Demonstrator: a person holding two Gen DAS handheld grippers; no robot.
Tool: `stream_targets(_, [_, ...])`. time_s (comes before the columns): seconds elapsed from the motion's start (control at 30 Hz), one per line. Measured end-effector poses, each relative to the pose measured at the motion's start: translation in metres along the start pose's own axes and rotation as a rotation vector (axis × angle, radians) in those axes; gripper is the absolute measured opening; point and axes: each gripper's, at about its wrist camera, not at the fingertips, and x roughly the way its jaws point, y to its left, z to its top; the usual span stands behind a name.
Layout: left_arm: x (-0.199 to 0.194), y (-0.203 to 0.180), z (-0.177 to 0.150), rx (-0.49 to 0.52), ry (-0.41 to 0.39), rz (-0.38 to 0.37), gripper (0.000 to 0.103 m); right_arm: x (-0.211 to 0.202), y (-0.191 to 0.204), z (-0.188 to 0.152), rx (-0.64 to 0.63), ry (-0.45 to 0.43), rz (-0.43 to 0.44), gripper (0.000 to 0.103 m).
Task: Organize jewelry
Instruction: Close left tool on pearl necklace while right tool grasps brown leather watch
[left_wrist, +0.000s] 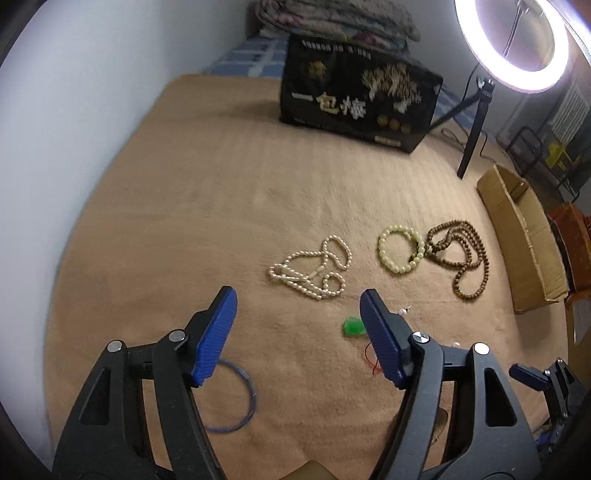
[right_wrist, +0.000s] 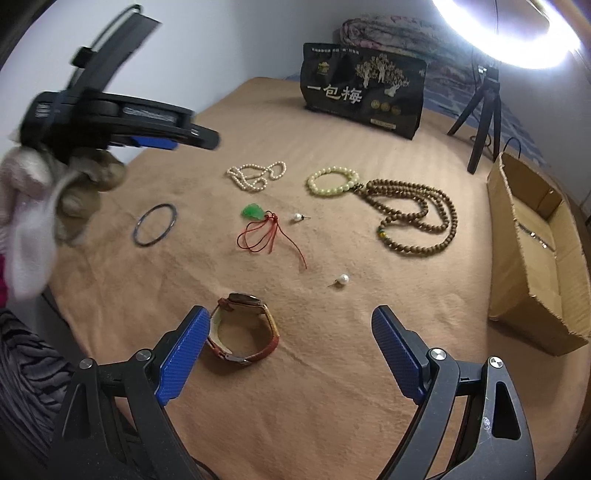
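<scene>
My left gripper (left_wrist: 297, 291) hangs open over the tan cloth with nothing between its blue pads. Just beyond its tips lies a white pearl necklace (left_wrist: 310, 273). A blue bangle (left_wrist: 236, 398) lies under its left finger, and a green pendant (left_wrist: 352, 326) sits by its right finger. My right gripper (right_wrist: 291, 310) is open too. A brown-strapped watch (right_wrist: 243, 332) lies on the cloth beside its left finger, apart from the right one. Ahead of it lie a pearl earring (right_wrist: 341, 279), the green pendant (right_wrist: 255, 212) on a red cord, a pale green bracelet (right_wrist: 332, 181) and a long string of brown wooden beads (right_wrist: 410, 214).
An open cardboard box (right_wrist: 539, 251) stands at the cloth's right edge with a thin chain inside. At the back stand a black printed bag (right_wrist: 362, 92) and a ring light's tripod (right_wrist: 480, 122). A gloved hand (right_wrist: 55, 184) holds the left gripper (right_wrist: 207, 138) above the bangle (right_wrist: 155, 224).
</scene>
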Motion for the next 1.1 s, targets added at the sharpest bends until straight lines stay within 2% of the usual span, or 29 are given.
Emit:
stream_targets(0.37, [0.058, 0.004, 0.018, -0.087, 0.104, -0.029, 0.072, 0.023, 0.008, -0.005, 0.018, 0.071, 0.053, 0.091])
stream_targets(0.43, [0.065, -0.001, 0.019, -0.073, 0.117, -0.025, 0.076, 0.025, 0.011, -0.005, 0.007, 0.075, 0.052, 0.091])
stream_targets(0.5, [0.073, -0.008, 0.017, -0.039, 0.13, -0.009, 0.079, 0.027, 0.011, -0.005, 0.001, 0.082, 0.043, 0.091])
stream_targets(0.63, [0.091, -0.013, 0.015, -0.008, 0.158, 0.062, 0.079, 0.033, 0.006, -0.004, 0.027, 0.099, 0.029, 0.091])
stream_targets(0.8, [0.099, -0.007, 0.021, -0.028, 0.135, 0.076, 0.079, 0.039, 0.0, -0.005, 0.048, 0.117, 0.005, 0.09])
stream_targets(0.87, [0.1, -0.006, 0.023, -0.031, 0.124, 0.08, 0.075, 0.041, -0.001, -0.005, 0.055, 0.122, 0.011, 0.089])
stream_targets(0.97, [0.1, -0.007, 0.027, -0.021, 0.107, 0.101, 0.058, 0.046, 0.0, -0.004, 0.05, 0.128, 0.022, 0.083])
stream_targets(1.03, [0.101, -0.007, 0.031, -0.028, 0.1, 0.101, 0.039, 0.051, 0.005, -0.003, 0.032, 0.142, 0.031, 0.067])
stream_targets(1.07, [0.101, -0.005, 0.033, -0.038, 0.097, 0.096, 0.034, 0.053, 0.006, -0.003, 0.028, 0.149, 0.039, 0.062])
stream_targets(1.1, [0.101, -0.002, 0.034, -0.044, 0.094, 0.091, 0.025, 0.055, 0.008, -0.003, 0.027, 0.158, 0.048, 0.051])
